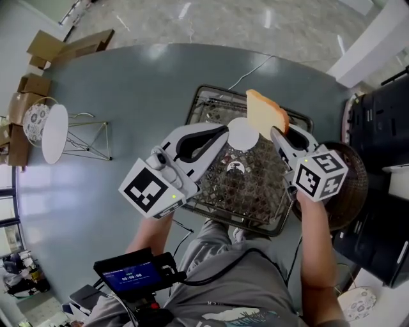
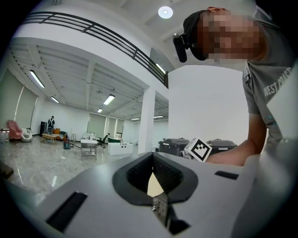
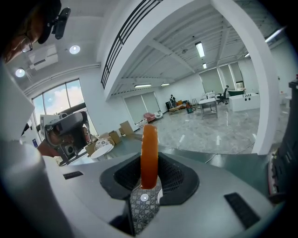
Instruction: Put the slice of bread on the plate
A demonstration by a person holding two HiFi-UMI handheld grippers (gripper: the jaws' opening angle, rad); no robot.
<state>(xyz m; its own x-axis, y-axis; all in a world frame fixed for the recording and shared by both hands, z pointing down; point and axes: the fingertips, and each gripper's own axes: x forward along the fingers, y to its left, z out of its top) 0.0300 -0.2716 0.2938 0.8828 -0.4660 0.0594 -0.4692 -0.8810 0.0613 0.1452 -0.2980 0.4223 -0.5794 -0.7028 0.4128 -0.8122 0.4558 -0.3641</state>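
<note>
- A small screen unit [image 1: 134, 274] with a blue display sits nearest, at the person's waist, with black cables running from it.
- The person's forearms [image 1: 316, 236] reach forward over the near edge of the round grey tabletop [image 1: 128, 96], one gripper in each hand.
- The left tongs [image 1: 223, 133] point in from the left and are closed on the rim of a small round white plate [image 1: 243, 134]. In the left gripper view the jaws stand nearly together with a pale wedge of the plate pinched between the pads.
- The right tongs [image 1: 276, 132] point in from the right and grip the slice of bread [image 1: 265, 114] by its lower edge. In the right gripper view the slice stands upright and edge-on between the pads, with its orange-brown crust facing the camera.
- The bread is held in the air, tilted, just beside the right edge of the plate. Whether the two touch cannot be told, and the slice does not lie on the plate.
- Plate and bread both hang above a rectangular wire basket [image 1: 255, 185] that rests on the tabletop in front of the person.
- A dark round woven basket [image 1: 350, 185] lies to the right, partly behind the right gripper.
- A white round stand with wire legs [image 1: 54, 134] lies well to the left on the tabletop.
- Cardboard boxes [image 1: 64, 46] sit at the far left edge.
- Black bins [image 1: 377, 121] stand beyond the tabletop on the right, on a pale polished floor [image 1: 211, 19].
</note>
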